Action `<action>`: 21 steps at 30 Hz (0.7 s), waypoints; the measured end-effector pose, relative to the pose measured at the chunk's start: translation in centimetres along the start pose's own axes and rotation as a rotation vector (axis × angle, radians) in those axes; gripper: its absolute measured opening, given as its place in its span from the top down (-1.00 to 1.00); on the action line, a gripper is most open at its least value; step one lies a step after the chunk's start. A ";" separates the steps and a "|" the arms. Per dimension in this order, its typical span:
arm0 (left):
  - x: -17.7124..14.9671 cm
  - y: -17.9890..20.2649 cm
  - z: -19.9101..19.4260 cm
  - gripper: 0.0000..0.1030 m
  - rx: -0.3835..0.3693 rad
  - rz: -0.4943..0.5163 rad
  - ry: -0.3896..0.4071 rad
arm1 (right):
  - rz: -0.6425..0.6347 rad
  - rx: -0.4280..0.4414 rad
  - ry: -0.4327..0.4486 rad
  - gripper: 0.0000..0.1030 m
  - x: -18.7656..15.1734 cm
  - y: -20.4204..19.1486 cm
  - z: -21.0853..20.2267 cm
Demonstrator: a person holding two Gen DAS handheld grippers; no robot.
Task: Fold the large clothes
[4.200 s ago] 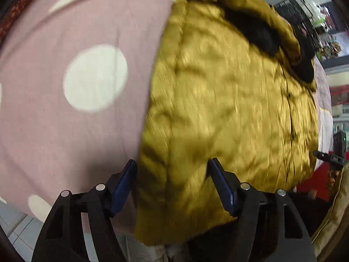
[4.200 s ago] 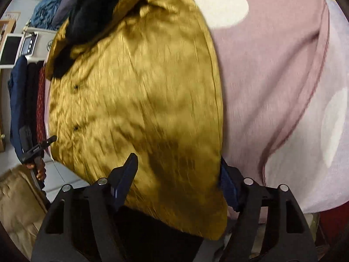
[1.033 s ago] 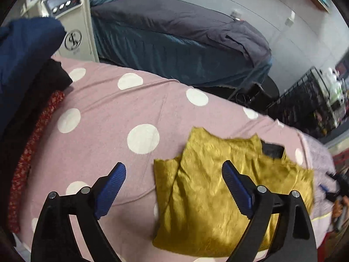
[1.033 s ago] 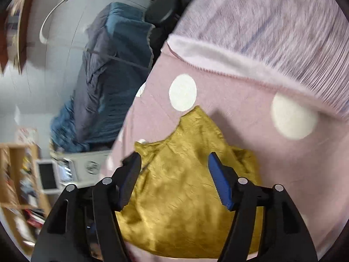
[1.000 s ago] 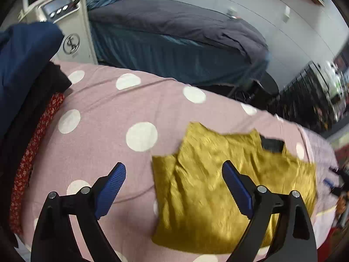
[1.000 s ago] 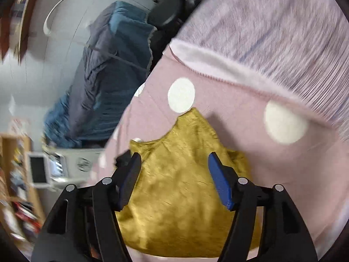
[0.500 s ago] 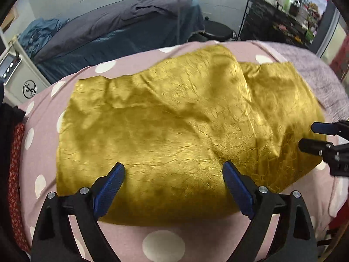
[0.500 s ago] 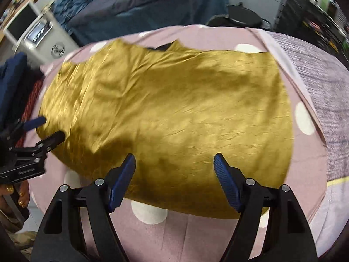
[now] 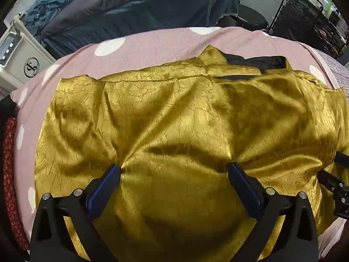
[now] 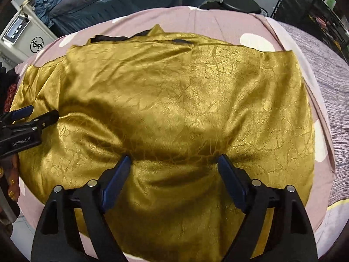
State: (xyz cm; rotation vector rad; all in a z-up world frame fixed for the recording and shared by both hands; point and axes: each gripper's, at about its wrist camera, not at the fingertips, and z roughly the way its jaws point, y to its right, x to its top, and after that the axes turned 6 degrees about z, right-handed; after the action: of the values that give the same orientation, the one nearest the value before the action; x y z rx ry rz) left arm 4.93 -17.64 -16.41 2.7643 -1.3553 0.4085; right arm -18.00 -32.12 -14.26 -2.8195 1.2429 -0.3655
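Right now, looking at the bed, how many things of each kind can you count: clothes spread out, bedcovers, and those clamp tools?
Gold garment spread on the bed: 1
Pink spotted bedcover: 1
Clamp tools: 2, the left gripper and the right gripper, both opening, tips down on the garment
Total: 4

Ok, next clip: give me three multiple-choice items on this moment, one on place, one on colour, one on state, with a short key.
1. The gold garment lies on:
A. a pink polka-dot cover
B. a bare floor
C. a wooden table

2. The lining at the garment's collar is:
A. white
B. black
C. red

3. The left claw is:
A. clamped on a sleeve
B. spread wide, tips on the fabric
C. holding a hanger

Key: A, pink cloth with white dots shows around the garment; B, dark fabric shows at the top edge; B, its jaws are opening and nothing is pinched between them.
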 end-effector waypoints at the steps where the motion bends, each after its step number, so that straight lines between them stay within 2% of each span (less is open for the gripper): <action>1: 0.2 -0.2 0.1 -0.90 -0.014 -0.006 -0.004 | 0.007 0.004 -0.004 -0.63 0.1 0.2 0.2; 4: 0.7 -1.4 -0.4 -0.89 -0.072 -0.031 -0.006 | 0.006 0.021 -0.011 -0.64 0.2 0.4 -0.1; 7: 0.2 -3.6 -2.7 -0.88 -0.143 -0.081 0.045 | 0.007 0.063 0.031 -0.64 0.4 1.2 -2.3; 10: -1.1 -6.9 -5.7 -0.88 -0.188 -0.136 0.123 | 0.050 0.086 0.123 -0.64 0.2 4.1 -5.7; 12: -2.1 -9.3 -6.9 -0.88 -0.188 -0.170 0.148 | 0.107 0.099 0.143 -0.64 0.1 7.0 -6.8; 14: -3.5 -12.7 -7.1 -0.88 -0.165 -0.215 0.142 | 0.192 0.097 0.144 -0.64 0.0 10.7 -7.1; 17: -5.5 -16.7 -6.2 -0.88 -0.145 -0.286 0.098 | 0.332 0.148 0.113 -0.64 -1.0 15.7 -6.3; 21: -7.5 -19.6 -4.5 -0.87 -0.259 -0.352 0.059 | 0.465 0.302 0.044 -0.64 -2.8 19.4 -4.7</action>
State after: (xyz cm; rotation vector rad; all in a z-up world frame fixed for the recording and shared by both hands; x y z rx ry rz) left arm 14.86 0.92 -12.33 2.6701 -0.8155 0.2710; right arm -34.92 -42.94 -12.77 -2.2030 1.6361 -0.5344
